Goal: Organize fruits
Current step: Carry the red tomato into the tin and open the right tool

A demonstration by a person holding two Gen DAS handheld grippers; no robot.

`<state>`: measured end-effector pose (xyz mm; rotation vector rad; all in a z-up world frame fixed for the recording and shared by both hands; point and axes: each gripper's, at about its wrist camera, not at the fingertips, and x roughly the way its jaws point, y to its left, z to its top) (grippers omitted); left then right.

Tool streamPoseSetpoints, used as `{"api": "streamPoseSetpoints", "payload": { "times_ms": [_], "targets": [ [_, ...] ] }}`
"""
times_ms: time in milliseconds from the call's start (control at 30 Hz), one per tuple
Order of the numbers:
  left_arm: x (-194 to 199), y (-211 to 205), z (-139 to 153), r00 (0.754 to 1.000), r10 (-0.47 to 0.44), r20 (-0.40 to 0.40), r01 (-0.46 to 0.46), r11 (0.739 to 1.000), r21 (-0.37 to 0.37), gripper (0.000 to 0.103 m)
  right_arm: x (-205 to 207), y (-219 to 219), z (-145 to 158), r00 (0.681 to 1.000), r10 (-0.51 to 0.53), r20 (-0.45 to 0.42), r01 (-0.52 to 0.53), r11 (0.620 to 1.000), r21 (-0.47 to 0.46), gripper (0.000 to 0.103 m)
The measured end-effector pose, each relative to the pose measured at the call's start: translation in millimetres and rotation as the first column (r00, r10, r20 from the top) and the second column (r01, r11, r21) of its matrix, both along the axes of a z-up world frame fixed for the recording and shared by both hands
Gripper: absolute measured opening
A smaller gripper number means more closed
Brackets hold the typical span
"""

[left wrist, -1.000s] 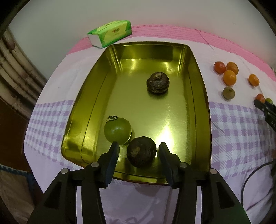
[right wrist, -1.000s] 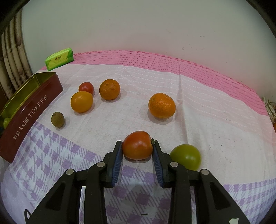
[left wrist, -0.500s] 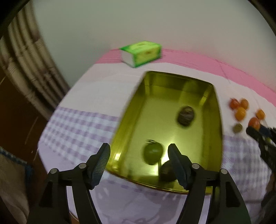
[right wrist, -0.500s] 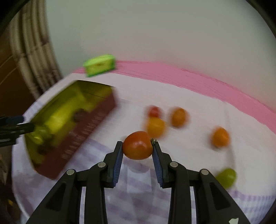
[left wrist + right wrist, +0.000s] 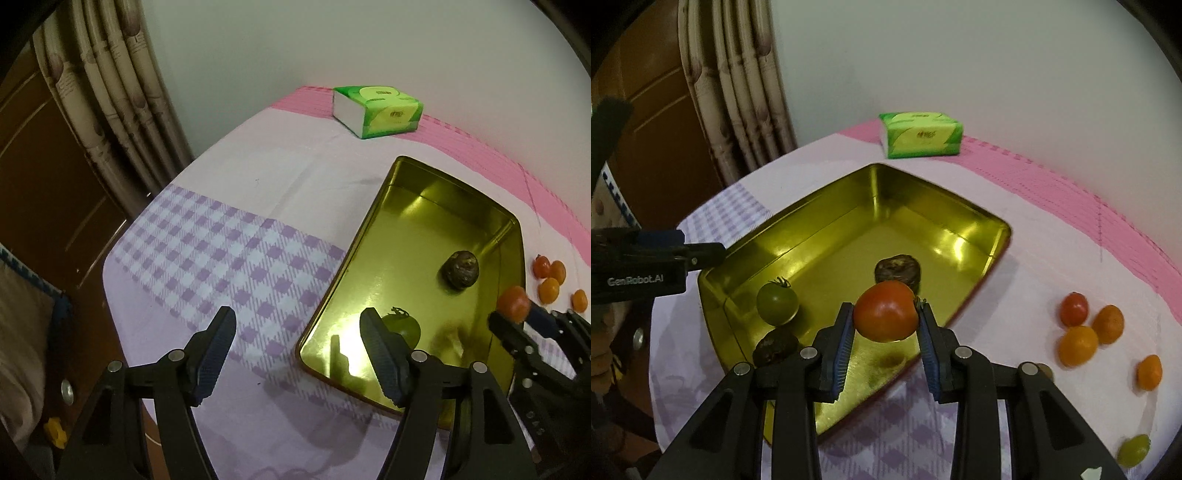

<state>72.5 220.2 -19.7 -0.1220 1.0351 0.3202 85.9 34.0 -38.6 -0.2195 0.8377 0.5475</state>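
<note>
My right gripper (image 5: 884, 325) is shut on a red tomato (image 5: 885, 310) and holds it above the near edge of the gold tin tray (image 5: 945, 194). The tray holds a green tomato (image 5: 776, 302) and two dark brown fruits (image 5: 897, 271), (image 5: 774, 349). My left gripper (image 5: 297, 347) is open and empty above the checked cloth, left of the tray (image 5: 332, 291). In the left wrist view the right gripper (image 5: 517, 323) with the tomato (image 5: 513, 303) shows at the tray's right side.
Several small orange and red fruits (image 5: 1078, 345) and a green one (image 5: 1133, 449) lie on the cloth right of the tray. A green tissue pack (image 5: 920, 134) stands at the back by the wall. A curtain (image 5: 122, 99) and a wooden door are to the left.
My right gripper lifted the red tomato off the cloth and carried it left to the tray. My left gripper let go of the dark fruit, opened wide and drew back to the left.
</note>
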Motion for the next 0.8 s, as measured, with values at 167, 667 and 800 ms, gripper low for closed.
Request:
{"api": "streamPoseSetpoints", "payload": {
  "times_ms": [167, 667, 800],
  "targets": [
    [1.0, -0.5, -0.9, 1.0, -0.002, -0.003, 0.002, 1.0, -0.001, 0.07, 1.6, 8.4, -5.6, 1.0, 0.01, -0.006, -0.01, 1.0, -0.016, 0.032],
    [0.5, -4.6, 1.1, 1.0, -0.025, 0.014, 0.025, 0.999, -0.034, 0.07, -3.3, 10.7, -4.8, 1.0, 0.016, -0.008, -0.016, 1.0, -0.01, 0.034],
    [0.1, -8.5, 2.6, 0.999, -0.043, 0.023, 0.043, 0.998, -0.034, 0.07, -6.9, 5.5, 0.6, 1.0, 0.002, 0.003, -0.002, 1.0, 0.009, 0.034]
  ]
}}
